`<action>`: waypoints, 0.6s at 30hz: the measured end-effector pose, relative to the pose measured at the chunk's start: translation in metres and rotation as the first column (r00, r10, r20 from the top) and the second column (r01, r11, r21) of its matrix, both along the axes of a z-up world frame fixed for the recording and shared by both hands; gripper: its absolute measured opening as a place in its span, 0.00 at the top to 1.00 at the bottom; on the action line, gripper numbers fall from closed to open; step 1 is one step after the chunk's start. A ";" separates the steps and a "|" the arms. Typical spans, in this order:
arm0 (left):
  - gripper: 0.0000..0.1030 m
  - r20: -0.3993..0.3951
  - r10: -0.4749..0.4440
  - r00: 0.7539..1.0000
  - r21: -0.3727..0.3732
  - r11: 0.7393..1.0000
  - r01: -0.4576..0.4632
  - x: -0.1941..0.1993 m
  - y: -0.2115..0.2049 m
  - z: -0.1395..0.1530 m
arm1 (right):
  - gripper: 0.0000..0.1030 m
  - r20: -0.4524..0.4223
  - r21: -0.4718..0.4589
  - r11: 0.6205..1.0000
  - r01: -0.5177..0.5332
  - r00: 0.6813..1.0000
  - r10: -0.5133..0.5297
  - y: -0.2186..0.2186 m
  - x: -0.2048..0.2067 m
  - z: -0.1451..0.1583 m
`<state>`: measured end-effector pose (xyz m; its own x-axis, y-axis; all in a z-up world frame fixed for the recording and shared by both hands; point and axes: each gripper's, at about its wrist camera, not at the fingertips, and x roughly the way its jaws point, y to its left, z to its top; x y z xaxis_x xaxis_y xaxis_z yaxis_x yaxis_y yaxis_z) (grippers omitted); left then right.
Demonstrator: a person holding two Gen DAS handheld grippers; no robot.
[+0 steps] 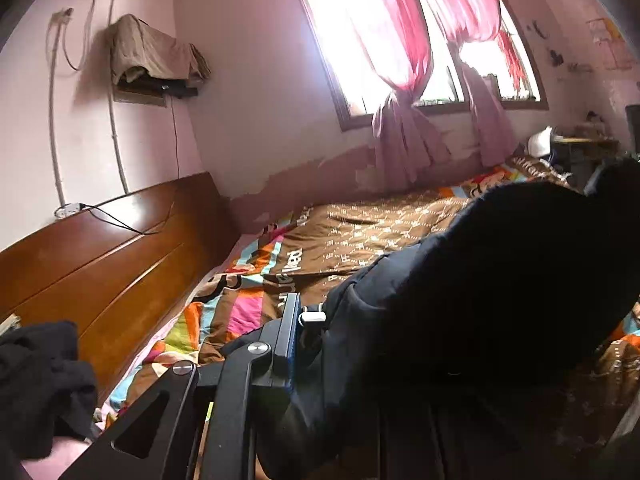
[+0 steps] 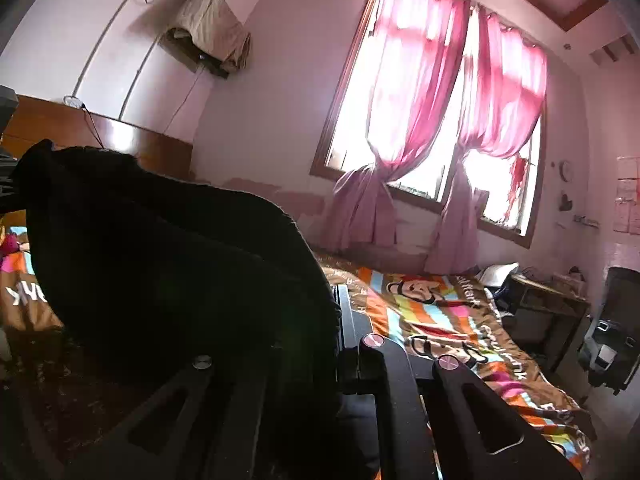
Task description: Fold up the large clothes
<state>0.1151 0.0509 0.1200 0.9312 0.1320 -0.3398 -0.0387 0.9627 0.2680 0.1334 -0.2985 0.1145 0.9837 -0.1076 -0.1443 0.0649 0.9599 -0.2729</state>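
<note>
my left gripper point(image 1: 316, 316) and right gripper point(image 2: 334, 316) are each pinching the large dark navy fabric garment point(image 1: 500, 280), holding it above the colourful striped cartoon-print bedspread point(image 1: 240, 304).

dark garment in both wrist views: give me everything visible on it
The dark garment is black to navy, thick soft fabric with a seam and a small white toggle near the left tool. It bulges up in a big rounded mass between both tools above the patterned bedspread. The left tool and the right tool are each shut on an edge of it. Its type is unclear.
</note>
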 end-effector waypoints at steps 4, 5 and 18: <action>0.85 -0.071 0.025 0.997 -0.007 1.000 -0.026 0.053 0.001 -0.014 | 0.94 -0.039 -0.024 1.000 -0.010 0.999 0.009 0.002 0.054 -0.009; 0.85 -0.088 0.030 0.996 -0.009 0.999 -0.031 0.067 0.002 -0.019 | 0.94 -0.052 -0.034 0.999 -0.011 0.999 0.010 0.004 0.070 -0.013; 0.85 -0.266 0.034 0.963 -0.023 0.999 -0.042 0.215 -0.005 -0.095 | 0.93 -0.219 -0.003 1.000 0.013 0.976 -0.014 0.002 0.241 -0.089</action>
<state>0.3300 0.0463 0.0246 0.8016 0.1520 -0.5782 -0.0063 0.9692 0.2461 0.3747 -0.2965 0.0251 0.9266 -0.1210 -0.3561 0.0162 0.9588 -0.2837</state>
